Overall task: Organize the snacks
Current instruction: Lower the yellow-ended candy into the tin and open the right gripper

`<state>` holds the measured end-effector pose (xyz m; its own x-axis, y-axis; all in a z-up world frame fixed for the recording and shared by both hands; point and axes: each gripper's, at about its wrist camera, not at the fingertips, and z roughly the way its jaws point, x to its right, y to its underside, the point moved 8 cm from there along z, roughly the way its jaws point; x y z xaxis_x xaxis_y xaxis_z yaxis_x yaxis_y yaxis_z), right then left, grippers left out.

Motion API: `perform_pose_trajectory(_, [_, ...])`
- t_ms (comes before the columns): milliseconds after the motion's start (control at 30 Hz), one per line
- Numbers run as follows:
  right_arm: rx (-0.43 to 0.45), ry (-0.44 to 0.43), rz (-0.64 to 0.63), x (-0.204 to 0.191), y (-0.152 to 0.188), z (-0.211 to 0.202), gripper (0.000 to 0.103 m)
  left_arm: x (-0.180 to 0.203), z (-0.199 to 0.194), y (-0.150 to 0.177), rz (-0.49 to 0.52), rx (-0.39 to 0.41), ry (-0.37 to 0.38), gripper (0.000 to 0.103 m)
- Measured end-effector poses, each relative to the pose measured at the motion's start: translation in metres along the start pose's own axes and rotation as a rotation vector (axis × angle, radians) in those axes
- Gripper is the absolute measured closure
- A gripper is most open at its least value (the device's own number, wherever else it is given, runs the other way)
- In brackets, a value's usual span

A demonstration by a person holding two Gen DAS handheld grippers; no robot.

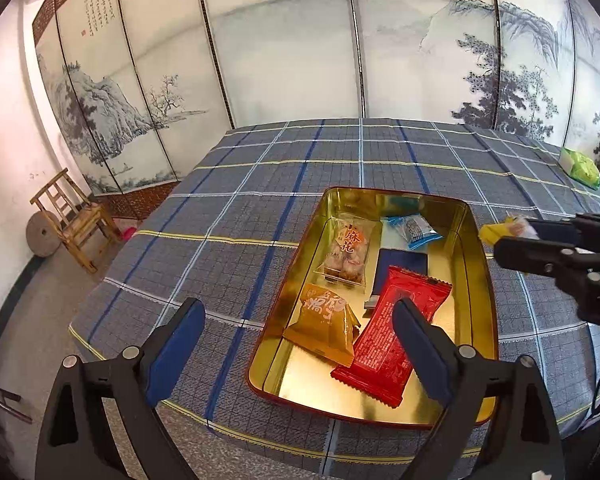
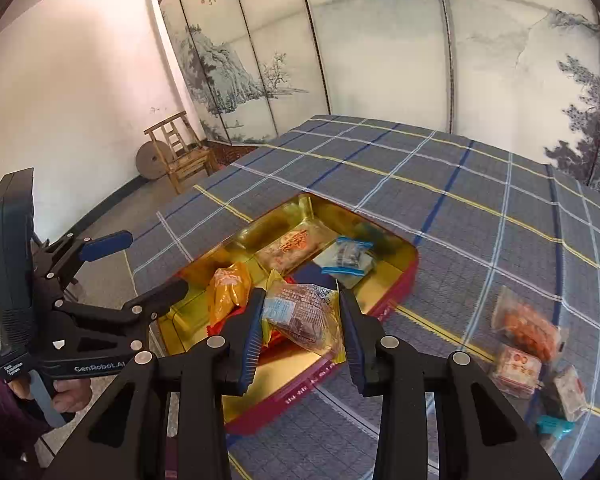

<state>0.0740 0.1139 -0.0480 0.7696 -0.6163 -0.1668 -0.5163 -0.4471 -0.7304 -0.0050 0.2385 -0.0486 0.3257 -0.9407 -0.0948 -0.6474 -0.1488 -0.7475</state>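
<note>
Right wrist view: right gripper [image 2: 300, 332] jaws clamped on a clear-and-yellow snack packet [image 2: 300, 316], poised over the near end of the gold tin [image 2: 396, 292]. Best lowered into the bare gold patch beside the red packet [image 1: 392, 332] before letting go. Crinkly, light, dark filling visible. Left gripper [image 1: 296, 348] jaws wide, empty, beside the tin.
</note>
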Motion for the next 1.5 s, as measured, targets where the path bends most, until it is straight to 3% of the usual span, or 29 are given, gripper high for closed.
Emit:
perform_pose_trajectory(100, [-0.033, -0.006, -0.005, -0.004, 0.001, 0.019, 0.065, -0.009, 0.001, 0.002, -0.024, -0.010, -0.002, 0.001])
perform_pose_trajectory(300, [-0.079, 0.007, -0.006, 0.000, -0.003, 0.050, 0.065, -0.018, 0.006, 0.004, -0.081, -0.052, 0.038, 0.001])
perform_pose_trajectory(533, [-0.115, 0.026, -0.003, 0.006, -0.001, 0.074, 0.065, -0.015, 0.001, 0.003, -0.010, -0.006, -0.016, 0.001])
perform_pose_trajectory(700, [-0.129, 0.036, 0.008, 0.010, -0.001, 0.086, 0.065, -0.013, 0.002, 0.000, -0.005, -0.003, -0.010, 0.001])
perform_pose_trajectory(1067, [-0.146, 0.047, 0.019, 0.013, 0.002, 0.092, 0.064, -0.014, 0.005, 0.000, -0.009, 0.000, -0.020, 0.001])
perform_pose_trajectory(1500, [-0.096, 0.035, 0.051, 0.015, -0.002, 0.082, 0.060, -0.010, 0.005, 0.004, 0.006, -0.008, -0.028, 0.001])
